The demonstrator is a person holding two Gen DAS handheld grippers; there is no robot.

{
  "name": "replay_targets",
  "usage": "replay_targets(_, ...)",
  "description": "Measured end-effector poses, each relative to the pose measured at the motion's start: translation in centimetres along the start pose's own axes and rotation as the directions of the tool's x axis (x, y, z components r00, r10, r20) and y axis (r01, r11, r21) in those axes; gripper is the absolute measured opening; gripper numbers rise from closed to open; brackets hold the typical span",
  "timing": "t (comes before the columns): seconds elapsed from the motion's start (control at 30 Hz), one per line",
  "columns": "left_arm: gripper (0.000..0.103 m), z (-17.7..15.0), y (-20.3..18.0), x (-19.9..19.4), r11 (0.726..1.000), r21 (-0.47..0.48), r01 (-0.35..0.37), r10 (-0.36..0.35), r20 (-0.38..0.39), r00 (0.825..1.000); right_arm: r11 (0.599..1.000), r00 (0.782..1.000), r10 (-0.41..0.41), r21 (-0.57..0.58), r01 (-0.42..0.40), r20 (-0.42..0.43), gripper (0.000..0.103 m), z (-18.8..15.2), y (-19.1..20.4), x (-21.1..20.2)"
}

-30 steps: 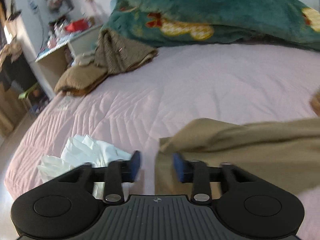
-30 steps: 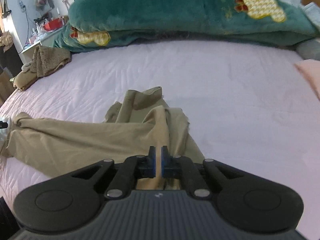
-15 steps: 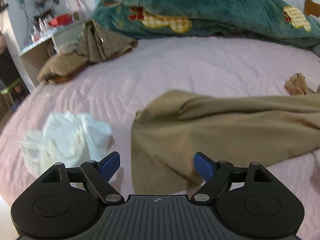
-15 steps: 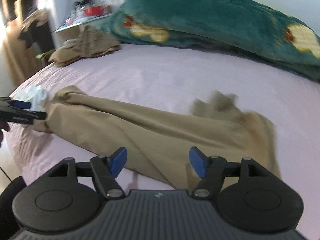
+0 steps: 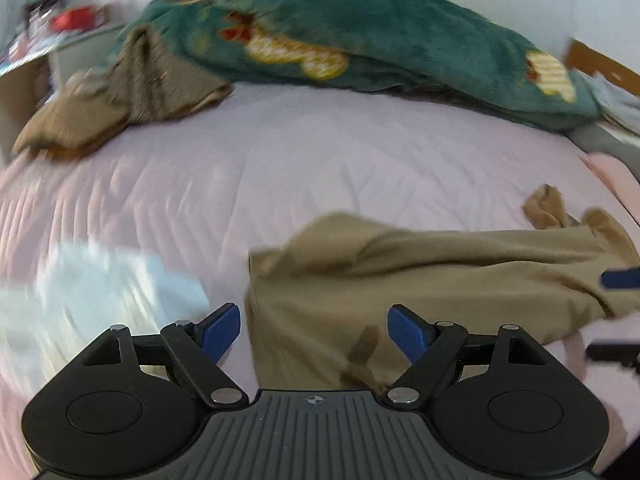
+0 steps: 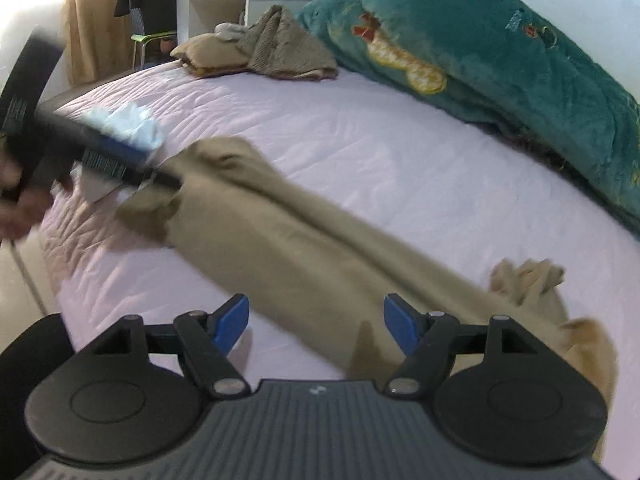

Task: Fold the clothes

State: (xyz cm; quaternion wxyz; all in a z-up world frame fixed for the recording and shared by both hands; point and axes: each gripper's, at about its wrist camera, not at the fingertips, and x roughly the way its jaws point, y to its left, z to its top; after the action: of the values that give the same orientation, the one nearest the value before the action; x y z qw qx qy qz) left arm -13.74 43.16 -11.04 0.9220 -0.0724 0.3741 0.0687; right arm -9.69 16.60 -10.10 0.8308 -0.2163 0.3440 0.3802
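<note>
Trousers (image 5: 420,280) lie flat along the near bed (image 5: 320,168); left gripper (image 5: 314,330) gapes empty, right gripper (image 6: 316,326) widening, empty.

I can read no text here; the small white print on my left hand-held gripper (image 6: 120,162) is too blurred.

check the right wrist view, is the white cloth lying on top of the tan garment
No, the white cloth lies on the pink bedspread beside the end of the tan garment.
</note>
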Motion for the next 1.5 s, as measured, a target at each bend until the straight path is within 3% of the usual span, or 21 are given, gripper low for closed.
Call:
replay_targets(0.13, 0.082, 2.8, 1.9, -0.6, 0.995, 0.026, 0.099, -0.099, -0.024, 0.995, 0.997, 0.998, -0.008, -0.08, 0.013, 0.068, 0.075, 0.3, 4.1, 0.5)
replay_targets(0.23, 0.082, 4.0, 2.2, 1.1, 0.975, 0.16, 0.157, -0.15, -0.057, 0.987, 0.986, 0.992, 0.017, -0.164, 0.004, 0.127, 0.075, 0.9, 7.6, 1.5)
replay_targets(0.37, 0.079, 4.1, 2.5, 5.9, 0.963, 0.242, 0.122, -0.079, -0.18, 0.98, 0.962, 0.984, 0.053, -0.273, -0.005, 0.169, 0.075, 2.1, 11.9, 3.3)
replay_targets(0.47, 0.079, 3.9, 2.2, 6.5, 0.97, 0.233, 0.072, -0.033, -0.167, 0.985, 0.953, 0.99, 0.038, -0.303, 0.005, 0.136, 0.075, 3.1, 13.5, 5.0)
replay_targets(0.73, 0.079, 3.7, 2.5, 8.1, 0.981, 0.185, 0.065, -0.027, -0.203, 0.979, 0.925, 0.999, 0.03, -0.378, -0.019, 0.024, 0.075, 4.8, 14.5, 9.1)
replay_targets(0.87, 0.076, 3.3, 2.6, 8.8, 0.983, 0.172, 0.069, -0.033, -0.204, 0.979, 0.932, 0.997, 0.07, -0.354, -0.071, -0.017, 0.075, 5.1, 14.1, 10.6)
replay_targets(0.9, 0.069, 3.2, 2.5, 8.9, 0.982, 0.171, 0.077, -0.041, -0.204, 0.978, 0.936, 0.996, 0.082, -0.341, -0.087, -0.027, 0.073, 5.1, 13.9, 10.7)
replay_targets(0.93, 0.052, 3.1, 2.4, 9.1, 0.981, 0.169, 0.094, -0.058, -0.206, 0.977, 0.937, 0.995, 0.096, -0.335, -0.102, -0.035, 0.072, 5.2, 13.7, 10.8)
replay_targets(0.97, 0.044, 3.1, 2.2, 9.2, 0.98, 0.17, 0.105, -0.069, -0.204, 0.977, 0.937, 0.993, 0.111, -0.33, -0.117, -0.039, 0.068, 5.2, 13.5, 10.9)
replay_targets(1.03, 0.021, 3.2, 1.9, 9.1, 0.977, 0.175, 0.118, -0.083, -0.195, 0.977, 0.941, 0.986, 0.16, -0.295, -0.167, -0.048, 0.056, 5.3, 12.9, 10.8)
replay_targets(1.17, 0.016, 3.5, 2.6, 8.8, 0.982, 0.119, 0.149, -0.124, -0.196, 0.973, 0.95, 0.979, 0.2, -0.234, -0.204, -0.043, 0.035, 5.7, 11.5, 10.2)
replay_targets(1.23, 0.015, 3.6, 2.6, 8.5, 0.982, 0.114, 0.152, -0.128, -0.192, 0.973, 0.951, 0.978, 0.205, -0.23, -0.209, -0.041, 0.029, 5.9, 11.1, 9.7)
replay_targets(1.37, 0.013, 3.7, 2.4, 8.3, 0.984, 0.104, 0.146, -0.125, -0.187, 0.974, 0.948, 0.98, 0.199, -0.25, -0.196, -0.013, 0.008, 5.8, 10.9, 9.2)
replay_targets(1.5, 0.012, 3.9, 2.3, 7.6, 0.985, 0.104, 0.138, -0.119, -0.172, 0.978, 0.952, 0.979, 0.203, -0.236, -0.194, 0.016, 0.003, 5.8, 10.1, 8.6)
